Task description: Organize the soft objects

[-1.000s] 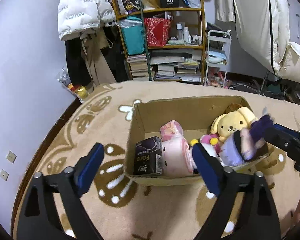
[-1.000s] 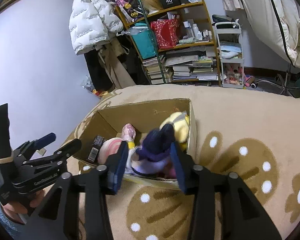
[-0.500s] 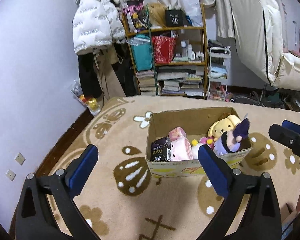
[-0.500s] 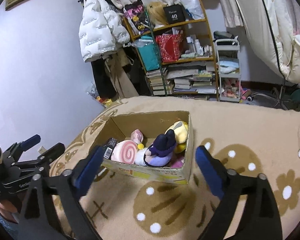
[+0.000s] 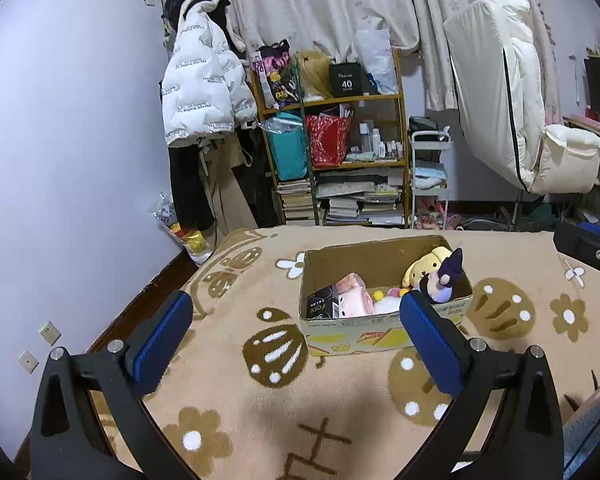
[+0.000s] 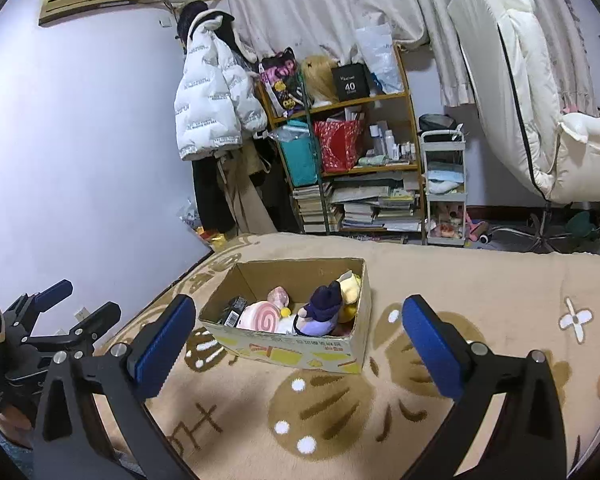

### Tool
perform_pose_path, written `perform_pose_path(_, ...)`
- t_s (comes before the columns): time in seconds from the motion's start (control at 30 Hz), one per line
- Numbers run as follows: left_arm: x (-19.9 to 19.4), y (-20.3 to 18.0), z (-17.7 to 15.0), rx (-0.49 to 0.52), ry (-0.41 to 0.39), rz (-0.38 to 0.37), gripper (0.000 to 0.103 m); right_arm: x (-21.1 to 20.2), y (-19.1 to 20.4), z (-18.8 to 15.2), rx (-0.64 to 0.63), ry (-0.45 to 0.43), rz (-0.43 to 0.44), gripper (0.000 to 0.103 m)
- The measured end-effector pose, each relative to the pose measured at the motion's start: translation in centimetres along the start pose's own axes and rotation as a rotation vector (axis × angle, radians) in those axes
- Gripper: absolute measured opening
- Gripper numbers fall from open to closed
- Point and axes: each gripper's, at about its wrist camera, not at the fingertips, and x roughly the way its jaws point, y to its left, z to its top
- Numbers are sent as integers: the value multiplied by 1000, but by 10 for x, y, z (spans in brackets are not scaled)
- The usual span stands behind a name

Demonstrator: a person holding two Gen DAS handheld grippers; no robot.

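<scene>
A cardboard box (image 5: 384,330) (image 6: 288,350) stands on the tan patterned blanket. It holds a purple plush (image 5: 444,284) (image 6: 320,312), a yellow dog plush (image 5: 426,266) (image 6: 350,284), a pink roll plush (image 5: 356,302) (image 6: 260,318) and a black carton (image 5: 322,306). My left gripper (image 5: 296,340) is open and empty, held back above the blanket in front of the box. My right gripper (image 6: 296,338) is open and empty, also back from the box.
The blanket (image 5: 284,420) covers a bed-like surface with a wall (image 5: 60,200) to the left. A cluttered bookshelf (image 5: 340,160), a hanging white jacket (image 5: 204,92), a small cart (image 5: 430,184) and a white chair (image 5: 540,140) stand beyond it.
Both grippers have pulled back and up from the box. The right gripper has opened and let go of the purple plush, which now rests in the box.
</scene>
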Motion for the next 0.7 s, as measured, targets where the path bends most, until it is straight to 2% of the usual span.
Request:
perform_pose_path(0.33,-18,6,-10,-39,-38,11,102,-22,1,-15,-53,-42,-41,103)
perform_pose_path(0.7,-12,-1,-29,-1,-23,27,102,-17,-4,-31,-72,-25,-71,103)
